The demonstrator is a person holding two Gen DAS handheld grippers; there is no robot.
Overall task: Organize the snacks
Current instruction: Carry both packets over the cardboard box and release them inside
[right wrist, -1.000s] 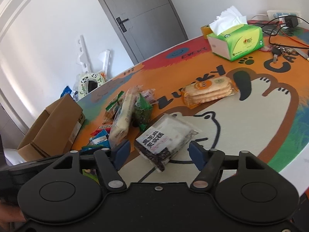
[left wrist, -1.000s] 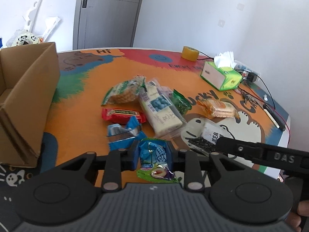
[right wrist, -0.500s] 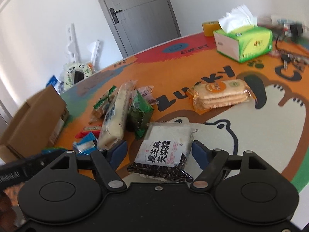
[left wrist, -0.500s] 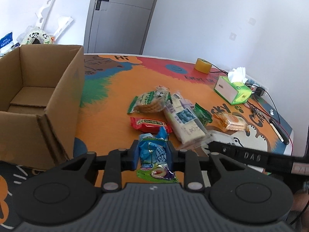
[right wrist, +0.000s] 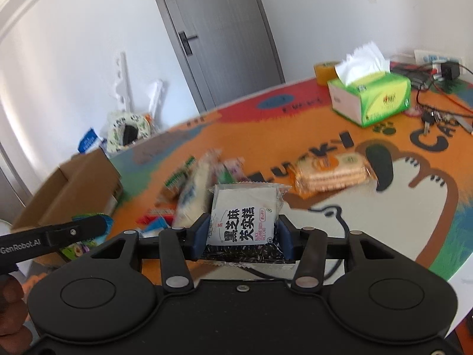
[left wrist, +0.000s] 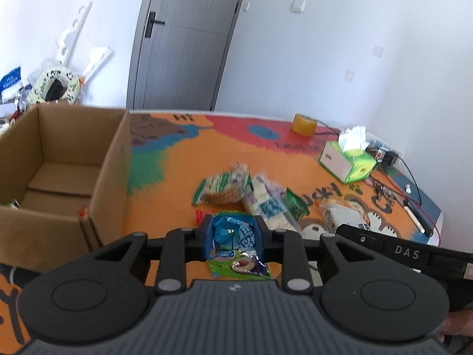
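My left gripper [left wrist: 233, 233] is shut on a blue and green candy packet [left wrist: 235, 247], held above the table just right of the open cardboard box [left wrist: 59, 162]. My right gripper [right wrist: 241, 233] is shut on a black sesame rice cake pack [right wrist: 245, 222], lifted off the table. A pile of snacks [left wrist: 245, 189] lies mid-table: a green biscuit pack, a long white pack, a small green pack. A cracker pack [right wrist: 331, 171] lies to the right. The box also shows in the right wrist view [right wrist: 71, 186].
A green tissue box [left wrist: 348, 162], a yellow tape roll [left wrist: 304, 124], cables, keys [right wrist: 428, 118] and a charger sit at the far right of the colourful mat [left wrist: 183, 159]. A grey door and clutter stand behind the table.
My right gripper closed on the sesame cake pack and lifted it. My left gripper carried the candy packet up and leftward, nearer the box.
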